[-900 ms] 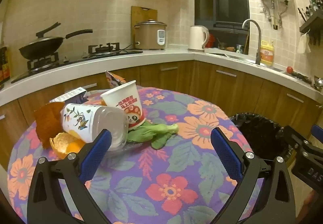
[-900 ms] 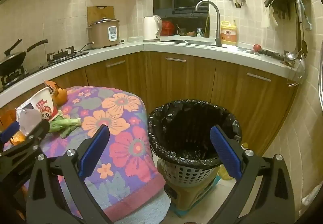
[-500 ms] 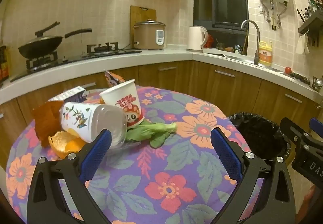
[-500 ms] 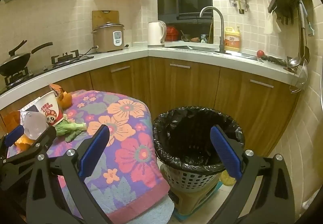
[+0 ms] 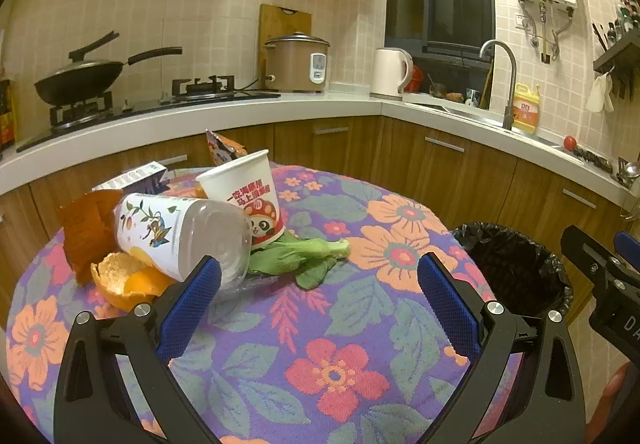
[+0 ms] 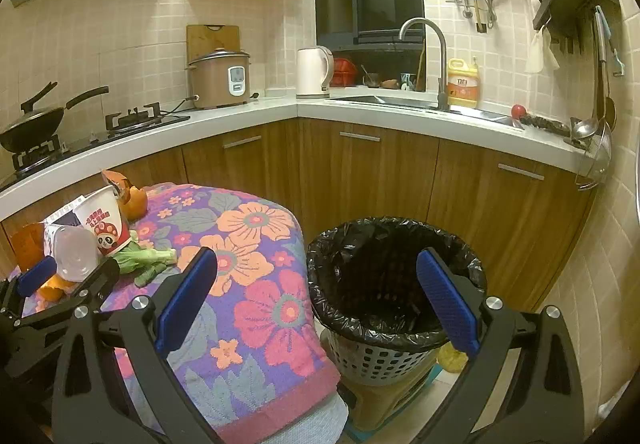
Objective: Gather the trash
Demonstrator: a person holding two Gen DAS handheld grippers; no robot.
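- Trash sits in a heap on the far left of the flowered tablecloth point(image 5: 320, 344): a clear bottle point(image 5: 188, 234) on its side, a paper cup point(image 5: 244, 196) leaning against it, a green leaf point(image 5: 300, 256) touching the cup's base, orange peel point(image 5: 124, 280) under the bottle, a carton point(image 5: 132, 180) and a snack wrapper point(image 5: 220, 144) behind.
- Bin point(image 6: 396, 276) with a black liner stands on the floor just beside the table's right edge.
- Left gripper point(image 5: 318, 292) is spread wide and holds nothing; its left finger is near the bottle.
- Right gripper point(image 6: 316, 288) is spread wide, empty, in front of the bin.
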